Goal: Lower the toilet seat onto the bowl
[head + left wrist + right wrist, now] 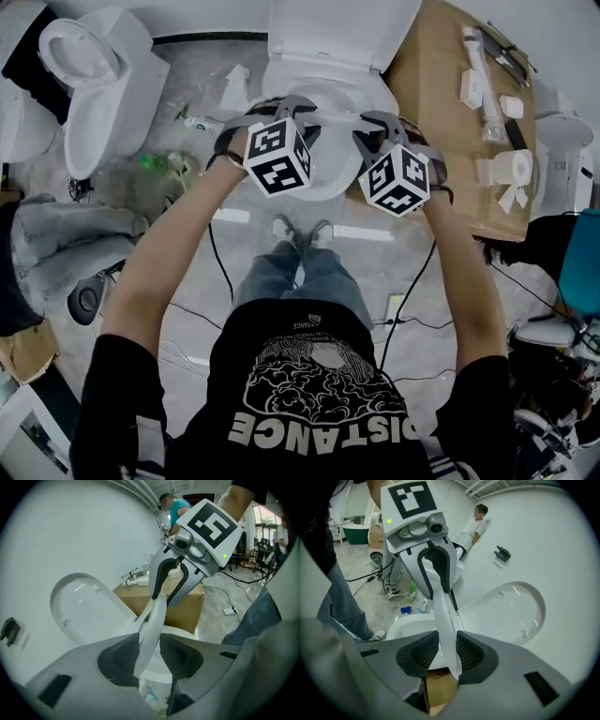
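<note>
A white toilet stands at the top middle of the head view, its lid (337, 33) raised against the tank. The seat (330, 117) hangs partly lowered over the bowl (323, 183). My left gripper (291, 106) is shut on the seat's left side and my right gripper (375, 122) on its right side. In the left gripper view the seat's rim (157, 616) runs between the pads of the left gripper (149, 653), with the right gripper (168, 592) clamped on the far side. The right gripper view mirrors this: seat (443, 620), right gripper (446, 656), left gripper (436, 581), lid (511, 611).
A second toilet (94, 75) stands at the upper left. A cardboard box (450, 112) beside the bowl on the right carries fittings and a paper roll (516, 167). Bottles (155, 161) and cables (412, 309) lie on the floor. A person (471, 527) is in the background.
</note>
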Demonstrator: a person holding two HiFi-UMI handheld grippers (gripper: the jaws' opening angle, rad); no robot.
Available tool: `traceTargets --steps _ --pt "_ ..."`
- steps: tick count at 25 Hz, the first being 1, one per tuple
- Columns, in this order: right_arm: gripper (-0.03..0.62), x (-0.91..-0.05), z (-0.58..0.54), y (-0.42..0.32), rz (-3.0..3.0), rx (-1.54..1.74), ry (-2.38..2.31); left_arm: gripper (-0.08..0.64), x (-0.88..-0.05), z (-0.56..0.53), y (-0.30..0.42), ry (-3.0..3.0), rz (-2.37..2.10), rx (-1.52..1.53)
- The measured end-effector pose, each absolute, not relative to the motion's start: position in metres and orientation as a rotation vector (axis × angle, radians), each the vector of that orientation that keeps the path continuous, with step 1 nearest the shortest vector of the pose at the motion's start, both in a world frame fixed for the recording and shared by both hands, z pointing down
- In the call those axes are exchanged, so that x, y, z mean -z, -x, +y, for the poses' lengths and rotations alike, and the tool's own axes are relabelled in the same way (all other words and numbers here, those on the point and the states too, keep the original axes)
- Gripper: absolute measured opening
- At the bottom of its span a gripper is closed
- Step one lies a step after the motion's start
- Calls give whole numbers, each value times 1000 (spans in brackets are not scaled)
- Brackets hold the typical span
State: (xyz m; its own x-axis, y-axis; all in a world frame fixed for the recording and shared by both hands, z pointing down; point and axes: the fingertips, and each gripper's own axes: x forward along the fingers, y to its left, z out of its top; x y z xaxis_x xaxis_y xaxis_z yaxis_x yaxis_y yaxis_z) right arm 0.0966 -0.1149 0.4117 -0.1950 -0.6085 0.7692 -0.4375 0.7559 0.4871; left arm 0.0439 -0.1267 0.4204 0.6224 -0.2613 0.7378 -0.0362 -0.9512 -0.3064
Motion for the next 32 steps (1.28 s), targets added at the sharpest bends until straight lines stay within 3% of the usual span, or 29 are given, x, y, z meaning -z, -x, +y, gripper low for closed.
traceTargets --steps 32 --pt "141 -574 -3 -64 -1817 217 -612 144 -578 -15 -11 2556 232 1395"
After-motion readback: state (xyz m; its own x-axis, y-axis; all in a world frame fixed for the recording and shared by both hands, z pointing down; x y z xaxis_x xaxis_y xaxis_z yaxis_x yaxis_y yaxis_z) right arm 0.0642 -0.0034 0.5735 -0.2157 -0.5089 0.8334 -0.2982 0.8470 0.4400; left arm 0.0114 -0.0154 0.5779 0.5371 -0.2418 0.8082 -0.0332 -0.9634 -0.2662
